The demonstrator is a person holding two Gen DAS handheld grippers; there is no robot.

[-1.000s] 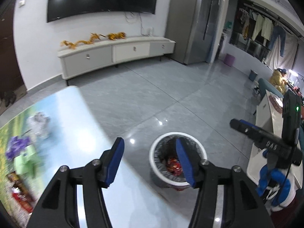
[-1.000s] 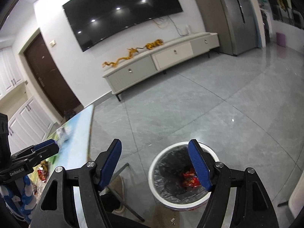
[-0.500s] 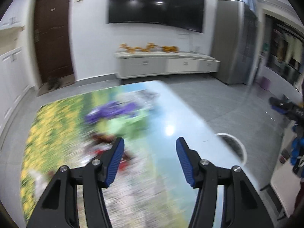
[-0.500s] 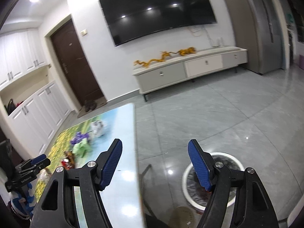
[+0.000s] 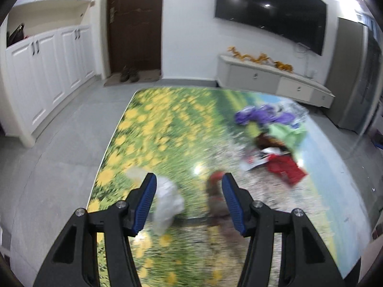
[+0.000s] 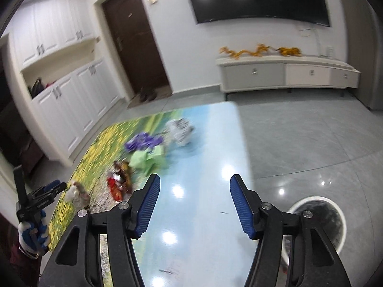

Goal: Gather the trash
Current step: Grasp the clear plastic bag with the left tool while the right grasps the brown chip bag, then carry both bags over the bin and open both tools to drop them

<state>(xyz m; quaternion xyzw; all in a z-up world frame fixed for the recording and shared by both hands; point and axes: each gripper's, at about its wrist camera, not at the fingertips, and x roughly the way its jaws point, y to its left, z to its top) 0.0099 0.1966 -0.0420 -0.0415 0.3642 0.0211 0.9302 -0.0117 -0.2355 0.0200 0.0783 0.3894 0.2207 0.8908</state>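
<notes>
Both grippers are hanging with fingers apart and empty over the flower-printed bench (image 5: 153, 129). Left gripper (image 5: 189, 203) is straddling a crumpled white tissue (image 5: 167, 203), apparently lining up a pick. Right gripper (image 6: 195, 205) is idling near the white round bin (image 6: 318, 224) on the floor, right of the bench.

A: What's under my left tongs (image 5: 189, 203)?

B: Jaws apart, nothing between the pads. They hang over the flower-print tabletop (image 5: 155, 129). A crumpled white wrapper (image 5: 167, 201) sits just inside the left finger; a blurred brown-red scrap (image 5: 215, 198) touches the right finger in frame.

A: I log more litter farther right?

B: Yes: red packet (image 5: 284, 169), green wrapper (image 5: 284, 134), purple wrapper (image 5: 258, 117), clustered together.
</notes>
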